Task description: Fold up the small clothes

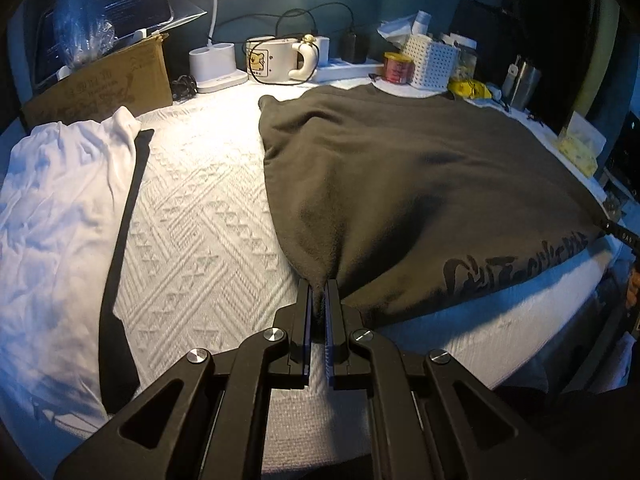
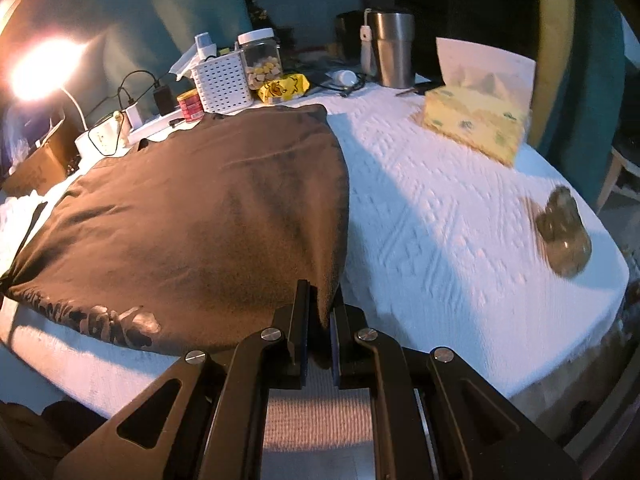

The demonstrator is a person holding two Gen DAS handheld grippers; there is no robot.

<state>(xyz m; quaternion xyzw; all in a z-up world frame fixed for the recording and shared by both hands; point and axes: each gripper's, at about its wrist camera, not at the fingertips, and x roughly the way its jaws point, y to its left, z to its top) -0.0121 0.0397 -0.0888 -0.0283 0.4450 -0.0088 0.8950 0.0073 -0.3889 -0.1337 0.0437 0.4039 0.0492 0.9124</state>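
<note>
Shirt: dark shirt (image 1: 400, 168) is lying spread on the worktop (image 1: 192, 208), stretching ahead of both claws, its near corners lifted.
Left claw: left claw (image 1: 319, 292) is pinching shut on the shirt's near left corner, cloth bunching between the jaws.
Right claw: right claw (image 2: 320, 300) is clamping closed on the shirt's near right corner, where the cloth is hanging between the jaws.
Handling: shirt is looking soft, light and limp; it is sagging between the two grips and will likely drape, not hold shape.
Hold: corners along the near hem, by the printed lettering (image 1: 516, 260), are looking like the best places to keep gripping for an even fold.
Beside: white garment (image 1: 60, 200) is lying left of the left claw; tissue box (image 2: 476, 124) is sitting ahead-right of the right claw.
</note>
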